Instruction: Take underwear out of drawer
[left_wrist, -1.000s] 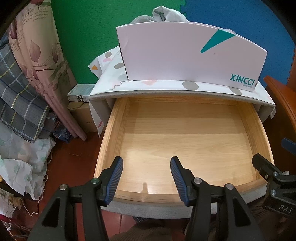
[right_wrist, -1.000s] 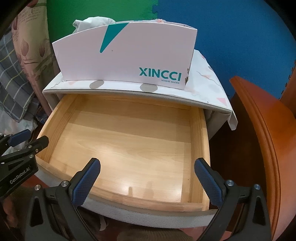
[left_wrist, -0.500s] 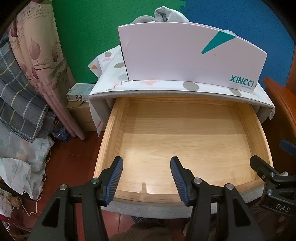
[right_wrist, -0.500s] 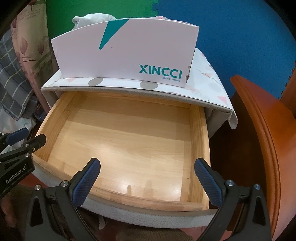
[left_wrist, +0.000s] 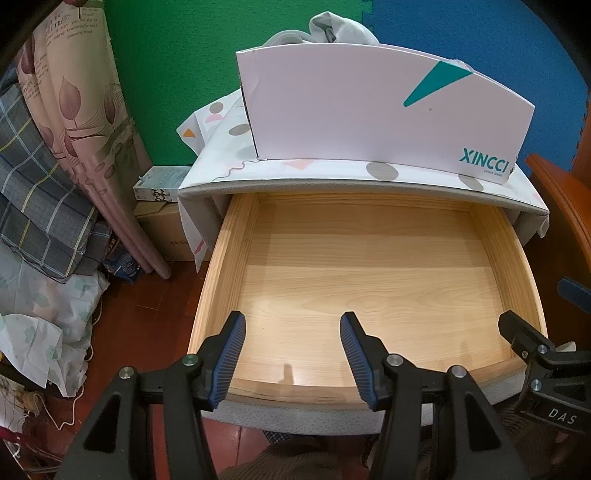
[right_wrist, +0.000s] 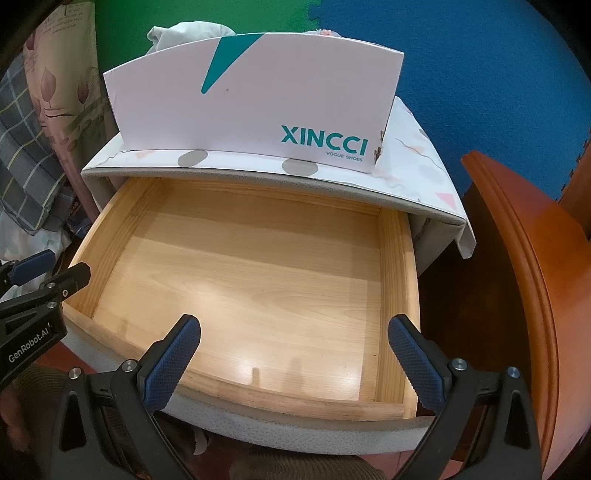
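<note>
Hovered over pulled-out pale wooden drawer: left blue-padded gripper and right blue-padded gripper, both released, grasping nothing.

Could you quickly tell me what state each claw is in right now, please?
Left claw: open, holding nothing, above the drawer.
Right claw: open wider, also holding nothing.

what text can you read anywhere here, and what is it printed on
"XINCCI": teal, on the white shoe box atop the nightstand.
"VOGUE SHOES": small print under that brand name.
"GenRobot.AI": on the left gripper, seen at the left edge of the right wrist view.
"DAS": on the right gripper, seen at the right edge of the left wrist view.
Curtain script: too distorted to read.
Small box and cardboard carton on the floor: print too small.
</note>
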